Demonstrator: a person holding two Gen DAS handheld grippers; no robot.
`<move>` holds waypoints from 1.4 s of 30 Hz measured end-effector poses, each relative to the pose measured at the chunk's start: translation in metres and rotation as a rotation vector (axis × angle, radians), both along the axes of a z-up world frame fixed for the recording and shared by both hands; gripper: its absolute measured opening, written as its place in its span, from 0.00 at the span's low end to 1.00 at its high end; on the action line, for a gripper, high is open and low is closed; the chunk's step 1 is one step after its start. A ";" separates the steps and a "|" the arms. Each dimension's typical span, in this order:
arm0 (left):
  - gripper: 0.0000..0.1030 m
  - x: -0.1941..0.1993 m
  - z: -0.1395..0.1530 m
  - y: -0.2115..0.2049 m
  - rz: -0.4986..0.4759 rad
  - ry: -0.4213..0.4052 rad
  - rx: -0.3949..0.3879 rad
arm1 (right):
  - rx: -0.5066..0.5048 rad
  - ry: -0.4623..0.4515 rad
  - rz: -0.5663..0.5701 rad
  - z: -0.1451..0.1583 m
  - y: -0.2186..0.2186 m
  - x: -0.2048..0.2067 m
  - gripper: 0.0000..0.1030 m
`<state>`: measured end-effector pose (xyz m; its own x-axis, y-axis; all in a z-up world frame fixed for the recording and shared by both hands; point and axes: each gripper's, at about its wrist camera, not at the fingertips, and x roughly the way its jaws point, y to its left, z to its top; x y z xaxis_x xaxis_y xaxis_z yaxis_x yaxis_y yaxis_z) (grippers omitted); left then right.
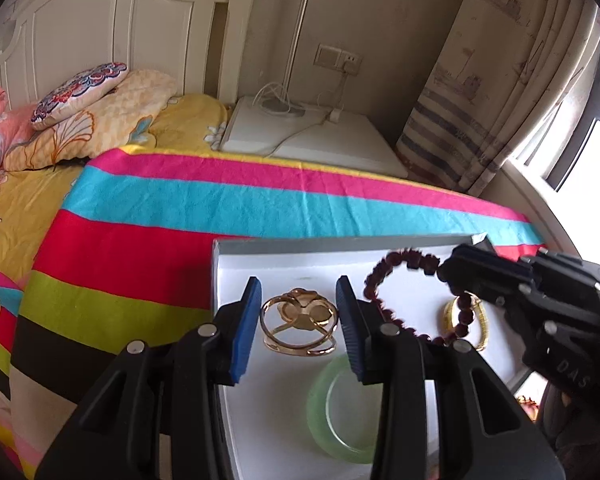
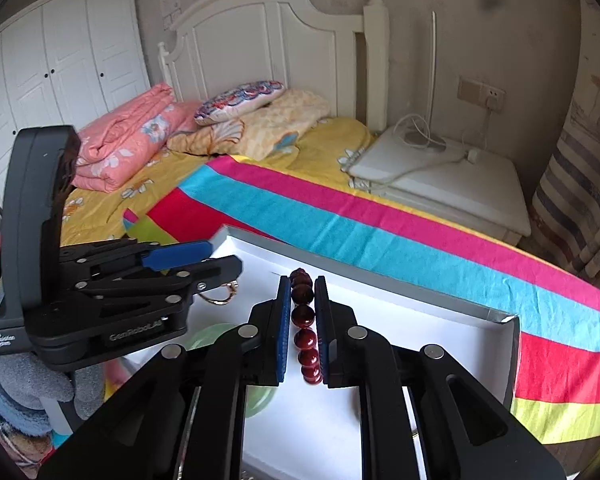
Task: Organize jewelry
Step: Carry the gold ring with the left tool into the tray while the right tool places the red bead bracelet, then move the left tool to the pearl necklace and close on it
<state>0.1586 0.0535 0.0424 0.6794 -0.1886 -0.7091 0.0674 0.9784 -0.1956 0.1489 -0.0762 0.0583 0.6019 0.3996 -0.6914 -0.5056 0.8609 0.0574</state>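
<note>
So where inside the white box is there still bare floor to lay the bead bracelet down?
The far strip of the white box, along its back wall behind the gold cuff, is bare. The near half is crowded: green bangle, yellow bangle, and the open left gripper. The right gripper holds the bead bracelet above the box.

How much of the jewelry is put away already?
Three pieces already lie in the white box: a gold openwork bangle, a green bangle and a yellow gold bangle. The right gripper is shut on the red bead bracelet above the box; setting it down is what's left. The left gripper is open, holding nothing.
</note>
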 end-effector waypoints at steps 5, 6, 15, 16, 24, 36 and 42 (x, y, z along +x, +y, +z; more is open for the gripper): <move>0.68 -0.002 -0.010 0.003 0.004 -0.008 -0.011 | -0.034 0.030 -0.071 -0.013 -0.013 0.013 0.62; 0.71 -0.003 -0.009 0.002 0.001 -0.011 -0.008 | -0.029 0.020 -0.072 -0.013 -0.016 0.013 0.67; 0.83 -0.017 -0.003 -0.006 0.008 -0.041 0.010 | -0.016 -0.004 -0.064 -0.012 -0.028 -0.003 0.67; 0.84 -0.020 -0.001 -0.006 0.012 -0.046 0.016 | -0.014 -0.007 -0.066 -0.011 -0.030 -0.006 0.67; 0.97 -0.058 0.021 -0.004 0.073 -0.117 0.060 | 0.007 -0.036 -0.088 0.002 -0.048 -0.032 0.73; 0.97 -0.152 0.035 0.027 0.115 -0.157 0.037 | 0.044 -0.123 -0.204 0.017 -0.108 -0.117 0.84; 0.97 -0.193 0.019 0.023 0.058 -0.119 0.061 | 0.074 -0.103 -0.246 0.005 -0.132 -0.156 0.84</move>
<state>-0.0343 0.0764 0.0610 0.7676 -0.1058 -0.6322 0.0299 0.9911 -0.1296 -0.0068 -0.2085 0.0630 0.7530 0.2798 -0.5955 -0.2880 0.9539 0.0841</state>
